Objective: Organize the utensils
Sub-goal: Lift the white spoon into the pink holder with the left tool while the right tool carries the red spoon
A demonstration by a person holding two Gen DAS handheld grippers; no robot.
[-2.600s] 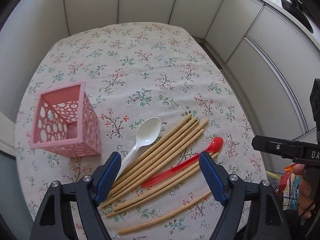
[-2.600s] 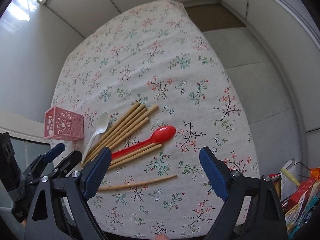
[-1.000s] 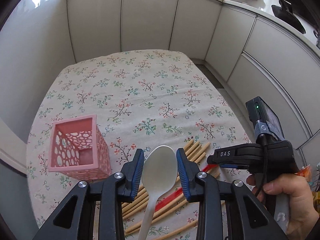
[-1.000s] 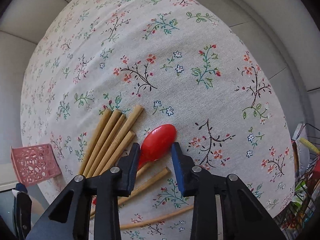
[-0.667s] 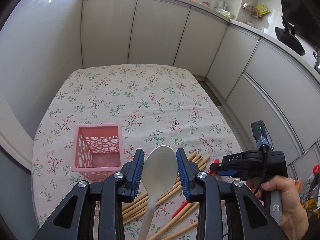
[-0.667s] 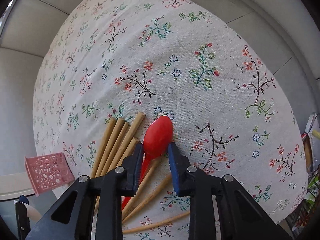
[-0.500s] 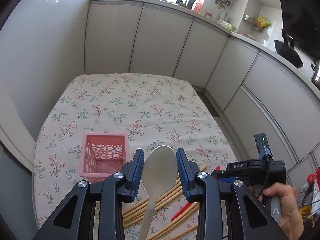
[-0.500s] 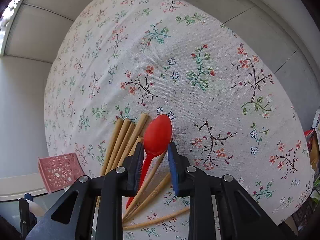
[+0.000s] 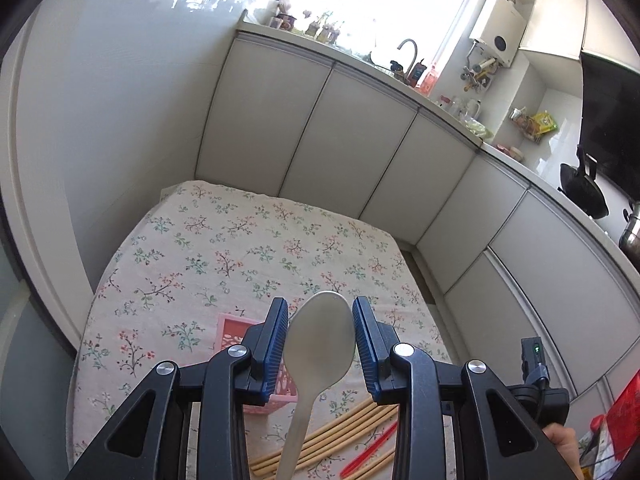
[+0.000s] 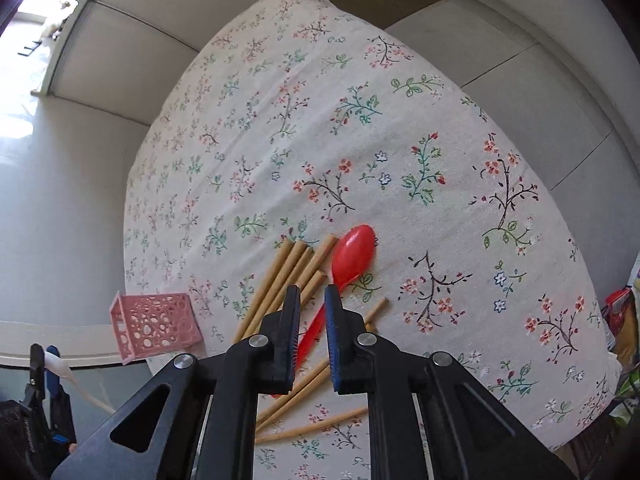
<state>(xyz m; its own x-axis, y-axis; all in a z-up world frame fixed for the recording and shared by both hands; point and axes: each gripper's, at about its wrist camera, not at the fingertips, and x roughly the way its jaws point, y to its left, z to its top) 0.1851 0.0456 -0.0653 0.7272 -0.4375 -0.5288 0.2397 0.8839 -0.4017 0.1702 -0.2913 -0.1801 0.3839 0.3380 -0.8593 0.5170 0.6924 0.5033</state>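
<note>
My left gripper (image 9: 320,340) is shut on a white plastic spoon (image 9: 318,344), bowl up, held high above the table. The pink perforated holder (image 9: 236,330) stands below and behind its fingers, partly hidden. My right gripper (image 10: 313,320) is shut on the handle of a red plastic spoon (image 10: 352,256), whose bowl points away over the floral cloth. Several wooden chopsticks (image 10: 288,276) lie beside and under the red spoon. In the right wrist view the pink holder (image 10: 154,326) stands at the table's left edge, and the left gripper with the white spoon (image 10: 60,368) is at lower left.
The table with the floral cloth (image 10: 360,120) is ringed by grey cabinets (image 9: 340,152). A counter with a sink tap (image 9: 408,52) and a wok (image 9: 584,188) runs behind. Snack packs (image 10: 624,320) sit off the table's right edge.
My left gripper has risen with the white spoon and tilted up, so the holder now lies under its fingers. My right gripper has closed tighter on the red spoon's handle and lifted it.
</note>
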